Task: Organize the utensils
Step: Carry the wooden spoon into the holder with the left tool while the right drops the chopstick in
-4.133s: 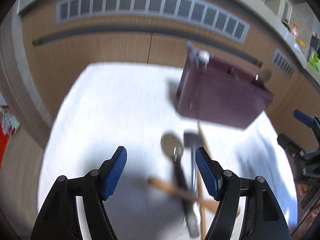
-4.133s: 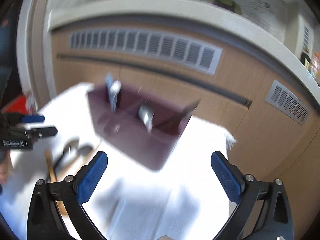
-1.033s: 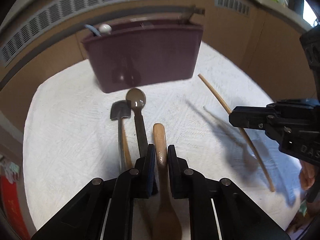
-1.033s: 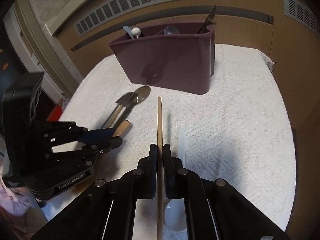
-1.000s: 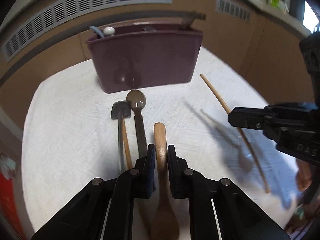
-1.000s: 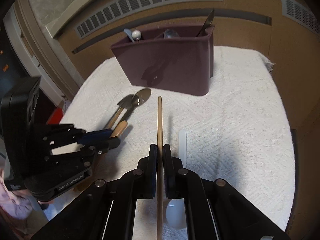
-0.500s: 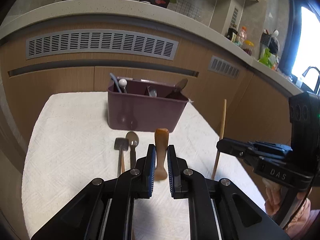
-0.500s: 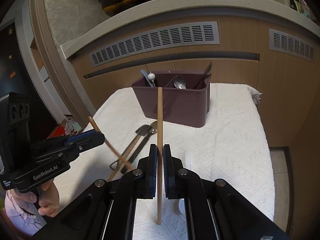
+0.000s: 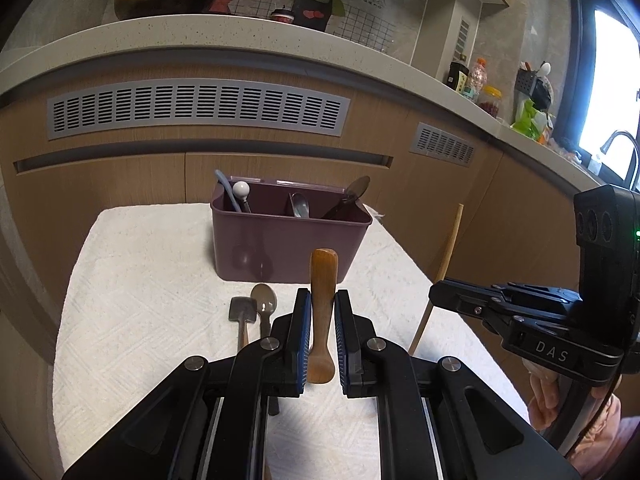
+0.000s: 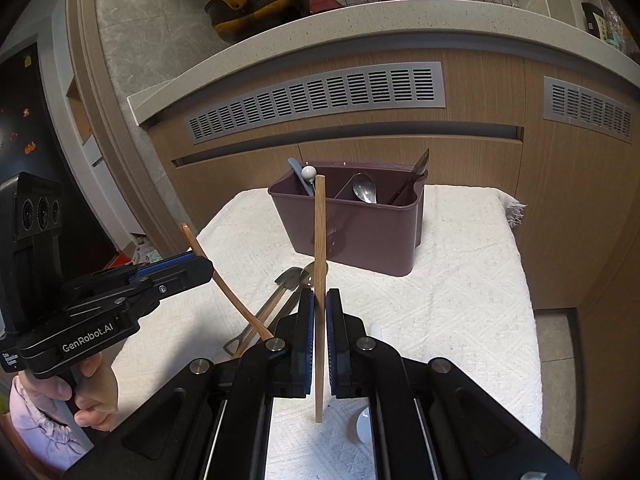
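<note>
Two grippers are raised above the bench (image 9: 120, 280), each holding one utensil clear of the white textured cloth that covers it.

Left gripper (image 9: 322, 336): the jaws are narrow and clamped on the handle of a wooden spoon (image 9: 322, 280). In the right wrist view the same gripper (image 10: 176, 268) stands at the left side, held by a hand (image 10: 92, 392), with the spoon slanting down and right from the jaws, lower end toward the middle of the bench.

Right gripper (image 10: 316, 332): the jaws are nearly together and clamped on a wooden chopstick (image 10: 319, 240). The chopstick stands close to upright, passing between the pads, with its lower end below the jaws and above the cloth. In the left wrist view this gripper (image 9: 440, 292) enters from the right side and the chopstick rises above it.

Purple utensil caddy (image 10: 360, 232): stands on the cloth toward the far edge of the bench, near the cabinet front. It is divided into compartments. The left compartment holds a blue handle and a white ball-ended item; a metal spoon (image 10: 365, 188) leans in the middle; a dark utensil leans out at the right corner.

Utensils on the cloth: a small dark spatula (image 9: 242, 312) and a grey spoon (image 9: 264, 304) lie side by side just in front of the caddy, heads toward it. A white spoon (image 10: 368, 420) lies near the front edge, partly hidden by the right gripper.
</note>
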{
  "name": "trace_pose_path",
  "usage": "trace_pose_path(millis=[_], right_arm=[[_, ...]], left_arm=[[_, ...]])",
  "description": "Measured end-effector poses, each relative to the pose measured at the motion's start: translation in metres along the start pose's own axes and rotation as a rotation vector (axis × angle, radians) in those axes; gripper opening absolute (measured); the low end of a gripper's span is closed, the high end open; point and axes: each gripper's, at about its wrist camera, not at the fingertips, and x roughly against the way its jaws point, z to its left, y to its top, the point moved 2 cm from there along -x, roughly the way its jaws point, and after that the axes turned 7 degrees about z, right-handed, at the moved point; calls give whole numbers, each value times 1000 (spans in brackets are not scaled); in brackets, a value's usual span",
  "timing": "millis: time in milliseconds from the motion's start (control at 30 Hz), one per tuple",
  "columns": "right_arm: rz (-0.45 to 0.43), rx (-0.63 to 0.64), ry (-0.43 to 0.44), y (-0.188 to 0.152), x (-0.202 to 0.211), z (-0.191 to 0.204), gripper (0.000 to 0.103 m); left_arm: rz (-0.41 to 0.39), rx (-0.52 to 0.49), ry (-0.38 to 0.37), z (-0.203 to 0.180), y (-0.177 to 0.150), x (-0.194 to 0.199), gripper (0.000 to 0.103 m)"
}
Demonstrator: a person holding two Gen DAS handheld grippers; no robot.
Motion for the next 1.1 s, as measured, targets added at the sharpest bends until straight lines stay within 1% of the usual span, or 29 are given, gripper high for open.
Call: trace_pose_path(millis=[67, 133, 200, 267, 400, 467, 533, 567, 667, 767, 867, 967, 1000, 1067, 1100], right_arm=[[-7, -2, 2, 2, 3, 0, 6], [-25, 5, 1, 7, 8, 1, 6], [-51, 21, -5, 19, 14, 3, 6], [-95, 46, -7, 40, 26, 6, 6], [-234, 116, -45, 96, 58, 15, 6], [-274, 131, -63, 118, 64, 16, 6], [-312, 147, -113, 140, 63, 15, 6], [-318, 150, -125, 148, 60, 14, 6], [-309, 151, -153, 167, 43, 9, 6], [-281, 153, -189, 175, 17, 2, 6], [-231, 146, -212, 173, -9, -10, 6], [-165, 132, -216, 166, -41, -21, 6], [-137, 125, -214, 162, -53, -26, 6], [-93, 109, -204, 156, -70, -33, 6], [-70, 101, -188, 151, -80, -37, 6]], left_arm=[[-8, 5, 0, 1, 3, 2, 12], [-23, 0, -2, 2, 13, 5, 12], [-58, -9, -7, 3, 33, 12, 12], [-101, -24, -18, 4, 57, 21, 12], [-197, -67, -10, 7, 116, 35, 12], [-234, -84, 12, 11, 141, 32, 12], [-249, -90, 19, 16, 157, 24, 12], [-254, -90, 20, 19, 163, 20, 12], [-253, -89, 27, 31, 178, 3, 12], [-215, -75, 3, 45, 182, -23, 12], [-171, -55, 11, 58, 177, -49, 12], [-103, -32, -4, 69, 168, -76, 14], [-77, -27, -8, 72, 163, -86, 15], [-33, -25, 8, 77, 153, -100, 21], [-19, -21, 19, 78, 147, -104, 29]])
